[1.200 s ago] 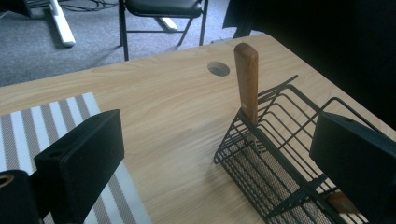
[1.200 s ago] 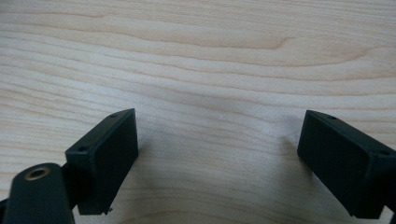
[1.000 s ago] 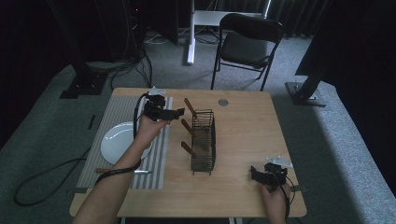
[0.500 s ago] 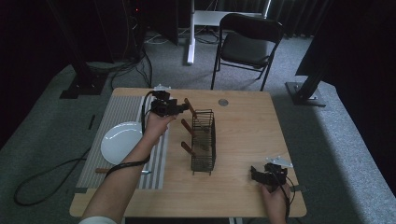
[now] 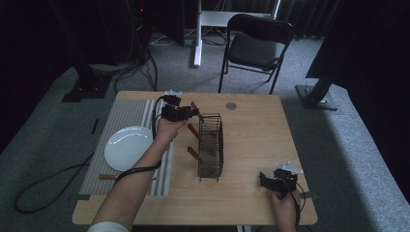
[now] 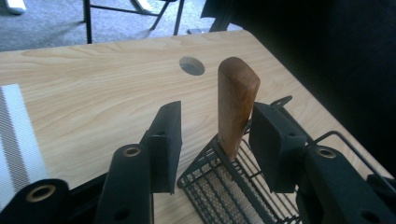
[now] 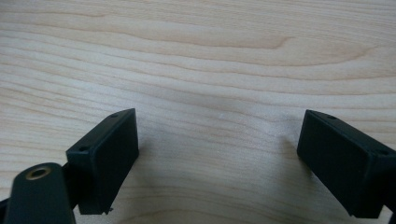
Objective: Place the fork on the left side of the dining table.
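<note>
A black wire rack [image 5: 211, 145] stands mid-table with three brown wooden handles poking out of its left side. My left gripper [image 5: 192, 114] is at the far handle [image 5: 194, 107]. In the left gripper view that handle [image 6: 237, 93] rises from the rack [image 6: 224, 186] between the jaws of my left gripper [image 6: 217, 112], close against the right one, with a gap to the left one. The jaws have just been closing around it and are open. My right gripper [image 5: 265, 180] rests near the front right corner; in its own view my right gripper [image 7: 217, 140] is open over bare wood.
A white plate [image 5: 128, 146] lies on a striped grey mat [image 5: 121, 116] at the left, with a wooden-handled utensil [image 5: 107, 177] near the mat's front. A round hole [image 5: 231, 105] is in the tabletop behind the rack. A black chair [image 5: 258, 41] stands beyond the table.
The left hand has moved right and a little farther back, up to the rack's far handle. The right hand has not moved.
</note>
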A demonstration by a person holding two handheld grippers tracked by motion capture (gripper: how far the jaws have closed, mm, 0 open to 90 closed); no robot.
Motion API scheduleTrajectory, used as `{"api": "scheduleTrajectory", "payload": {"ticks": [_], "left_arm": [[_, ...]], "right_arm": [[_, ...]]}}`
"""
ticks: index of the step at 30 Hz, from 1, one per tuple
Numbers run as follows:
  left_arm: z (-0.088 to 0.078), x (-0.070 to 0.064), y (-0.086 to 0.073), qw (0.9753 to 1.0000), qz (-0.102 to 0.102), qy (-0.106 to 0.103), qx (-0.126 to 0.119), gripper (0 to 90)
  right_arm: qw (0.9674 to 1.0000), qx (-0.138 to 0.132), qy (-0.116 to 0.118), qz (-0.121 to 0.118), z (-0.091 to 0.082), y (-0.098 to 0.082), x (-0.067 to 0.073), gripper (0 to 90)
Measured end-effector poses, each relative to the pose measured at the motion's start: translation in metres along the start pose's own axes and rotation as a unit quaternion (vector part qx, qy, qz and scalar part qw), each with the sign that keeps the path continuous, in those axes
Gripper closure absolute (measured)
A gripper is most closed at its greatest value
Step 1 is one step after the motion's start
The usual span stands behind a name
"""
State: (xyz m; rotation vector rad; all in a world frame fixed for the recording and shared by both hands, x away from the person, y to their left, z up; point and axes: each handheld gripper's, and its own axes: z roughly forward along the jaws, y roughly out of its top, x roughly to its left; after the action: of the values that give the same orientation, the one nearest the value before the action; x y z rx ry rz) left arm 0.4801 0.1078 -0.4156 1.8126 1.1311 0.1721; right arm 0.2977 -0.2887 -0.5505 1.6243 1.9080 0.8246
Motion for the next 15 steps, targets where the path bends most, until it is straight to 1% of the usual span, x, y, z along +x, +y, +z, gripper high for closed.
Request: {"api": "scheduleTrajectory", "payload": {"ticks": [1, 2, 3, 4, 6, 7, 9, 12, 13, 15], "left_arm": [[0.0007, 0.0006, 0.0000, 1.0000, -0.006, -0.003, -0.004, 56.9], [0.0014, 0.0014, -0.0001, 0.9998, -0.013, -0.012, -0.007, 57.3], [0.0022, 0.0018, -0.0004, 0.9997, -0.018, -0.016, -0.007, 57.4], [0.0034, 0.0015, -0.0006, 0.9997, -0.018, -0.017, -0.006, 59.6], [0.0055, 0.0005, -0.0015, 0.9999, -0.011, -0.011, 0.000, 59.9], [0.0064, 0.0004, -0.0021, 0.9998, -0.013, -0.016, 0.000, 63.1], [0.0078, -0.0007, -0.0033, 0.9998, -0.013, -0.017, -0.001, 65.3], [0.0086, -0.0019, -0.0045, 0.9997, -0.012, -0.019, -0.005, 71.0], [0.0083, -0.0021, -0.0048, 0.9996, -0.012, -0.023, -0.009, 71.0], [0.0081, -0.0034, -0.0052, 0.9996, -0.008, -0.025, -0.012, 75.2]], "right_arm": [[1.0000, 0.000, 0.000, 0.000, 0.0000, 0.0000, 0.0000, 12.2], [1.0000, 0.000, 0.000, 0.000, 0.0000, 0.0000, 0.0000, 12.2], [1.0000, 0.000, 0.000, 0.000, 0.0000, 0.0000, 0.0000, 12.2], [1.0000, 0.000, 0.000, 0.000, 0.0000, 0.0000, -0.0001, 12.2], [1.0000, 0.000, 0.000, -0.001, -0.0001, -0.0001, -0.0001, 12.2], [1.0000, 0.000, 0.001, -0.001, -0.0001, -0.0001, -0.0001, 12.2], [1.0000, 0.000, 0.001, -0.001, -0.0002, -0.0002, -0.0002, 12.2], [1.0000, 0.000, 0.001, -0.001, -0.0002, -0.0002, -0.0002, 12.2], [1.0000, 0.000, 0.001, -0.001, -0.0002, -0.0002, -0.0002, 12.2], [1.0000, 0.000, 0.001, -0.001, -0.0002, -0.0002, -0.0002, 12.2]]}}
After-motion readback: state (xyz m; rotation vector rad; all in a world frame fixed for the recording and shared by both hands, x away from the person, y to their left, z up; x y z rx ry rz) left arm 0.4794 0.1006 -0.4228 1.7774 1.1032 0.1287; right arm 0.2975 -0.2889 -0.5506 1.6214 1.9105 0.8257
